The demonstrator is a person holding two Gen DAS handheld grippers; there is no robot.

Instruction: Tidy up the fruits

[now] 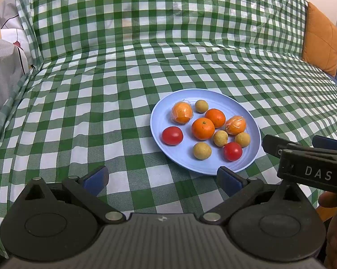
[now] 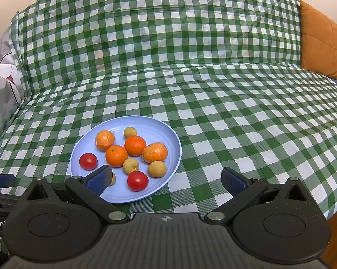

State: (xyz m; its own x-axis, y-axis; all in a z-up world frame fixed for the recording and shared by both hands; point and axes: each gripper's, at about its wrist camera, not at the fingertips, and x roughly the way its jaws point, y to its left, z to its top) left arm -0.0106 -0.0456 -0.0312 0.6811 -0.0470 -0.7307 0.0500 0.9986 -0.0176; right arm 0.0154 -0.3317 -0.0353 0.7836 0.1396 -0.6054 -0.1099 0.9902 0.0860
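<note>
A light blue plate (image 1: 166, 114) (image 2: 168, 134) lies on the checkered cloth and holds several fruits: oranges (image 1: 203, 128) (image 2: 116, 156), two of them wrapped in plastic (image 1: 182, 112) (image 2: 155, 153), two red tomatoes (image 1: 172, 135) (image 2: 88, 161) and several small tan longans (image 1: 202, 150) (image 2: 157, 168). My left gripper (image 1: 161, 179) is open and empty, just in front of the plate's near-left edge. My right gripper (image 2: 166, 181) is open and empty over the plate's near-right edge; its left finger (image 2: 100, 180) hides part of a longan. The right gripper also shows in the left wrist view (image 1: 302, 154).
A green-and-white checkered plastic cloth (image 1: 101, 112) (image 2: 246, 123) covers the seat and backrest. An orange cushion (image 1: 320, 38) (image 2: 320, 40) stands at the far right. Grey and patterned fabric (image 1: 2, 67) lies at the left.
</note>
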